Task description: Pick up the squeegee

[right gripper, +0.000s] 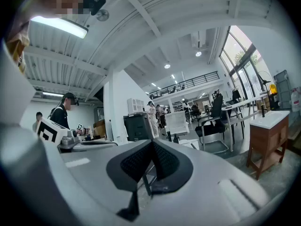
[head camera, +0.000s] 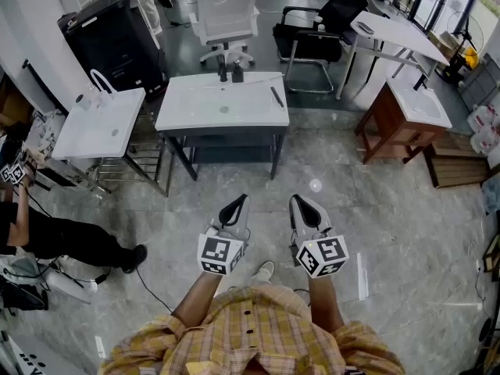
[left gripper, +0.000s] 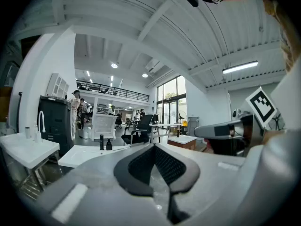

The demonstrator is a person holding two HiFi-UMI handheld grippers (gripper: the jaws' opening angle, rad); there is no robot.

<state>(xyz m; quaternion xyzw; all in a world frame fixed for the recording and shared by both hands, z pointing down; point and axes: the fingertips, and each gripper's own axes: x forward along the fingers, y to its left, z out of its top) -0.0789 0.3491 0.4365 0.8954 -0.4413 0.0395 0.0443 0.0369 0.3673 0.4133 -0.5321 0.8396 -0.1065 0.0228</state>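
Observation:
A thin dark squeegee [head camera: 276, 97] lies on the right part of a white sink-top table [head camera: 195, 114], well ahead of me across the floor. A black tap and a small bottle [head camera: 230, 72] stand at its back edge; they also show in the left gripper view [left gripper: 105, 142]. My left gripper [head camera: 237, 205] and right gripper [head camera: 301, 203] are held side by side over the tiled floor, both level, shut and empty, far short of the table. In their own views the left gripper's [left gripper: 154, 148] and the right gripper's [right gripper: 151, 143] black pads meet with nothing between them.
A second white basin [head camera: 101, 123] stands to the left. Behind the table are a white chair [head camera: 226, 16] and a black chair [head camera: 312, 33]. A wooden vanity [head camera: 402, 119] and a pallet [head camera: 457, 166] are at the right. A person [head camera: 47, 233] sits at far left.

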